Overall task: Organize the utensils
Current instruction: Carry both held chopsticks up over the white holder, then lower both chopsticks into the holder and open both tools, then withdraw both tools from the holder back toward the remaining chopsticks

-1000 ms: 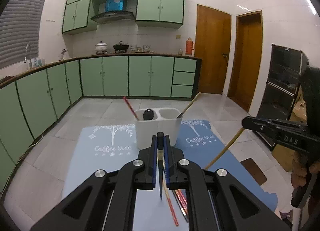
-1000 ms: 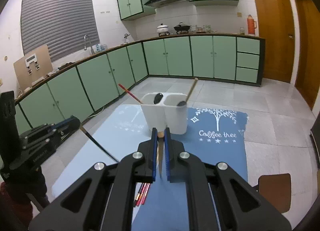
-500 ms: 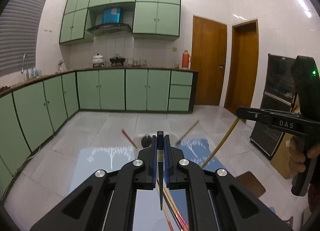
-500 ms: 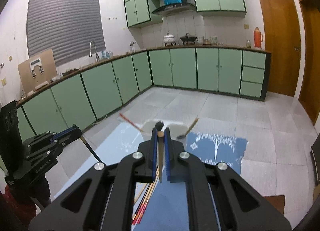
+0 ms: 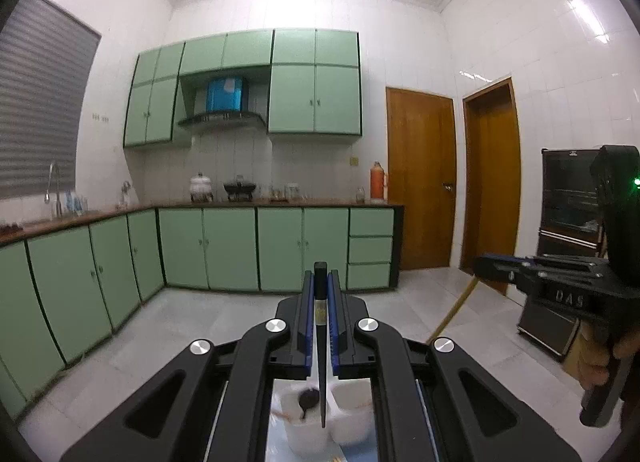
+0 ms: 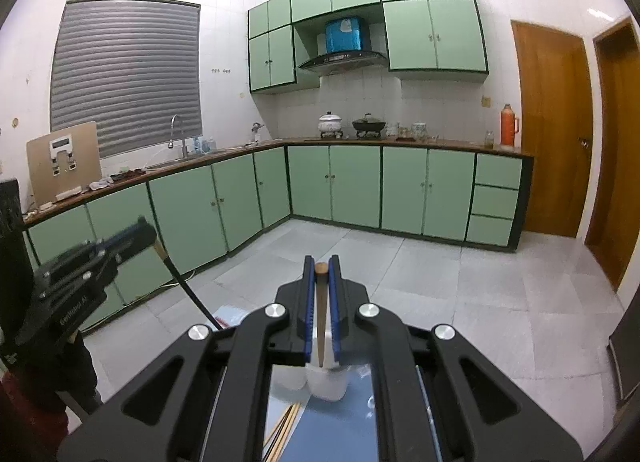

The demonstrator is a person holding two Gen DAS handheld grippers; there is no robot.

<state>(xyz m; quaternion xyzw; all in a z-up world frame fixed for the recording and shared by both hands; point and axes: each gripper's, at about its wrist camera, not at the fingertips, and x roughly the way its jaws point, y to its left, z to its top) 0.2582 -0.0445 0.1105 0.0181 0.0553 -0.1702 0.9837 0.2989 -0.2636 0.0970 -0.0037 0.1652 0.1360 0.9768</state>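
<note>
My left gripper [image 5: 320,276] is shut on a black chopstick [image 5: 321,366] that hangs down over a white two-compartment utensil holder [image 5: 352,418]. A black spoon [image 5: 309,398] sits in the holder's left compartment. My right gripper [image 6: 320,266] is shut on a brown wooden chopstick [image 6: 321,318] held above the same white holder [image 6: 326,382]. Each gripper shows in the other's view: the right one [image 5: 486,263] with its yellowish chopstick [image 5: 454,312], the left one [image 6: 146,227] with its black chopstick [image 6: 188,290].
Loose chopsticks [image 6: 284,430] lie on the blue mat [image 6: 332,434] below the holder. Green cabinets [image 5: 224,250] line the far walls and wooden doors [image 5: 420,181] stand at the right. A dark appliance [image 5: 568,246] stands at the right.
Both grippers have risen and tilted up with their chopsticks. The holder and mat have dropped from mid-view to the bottom edge, under the fingers.
</note>
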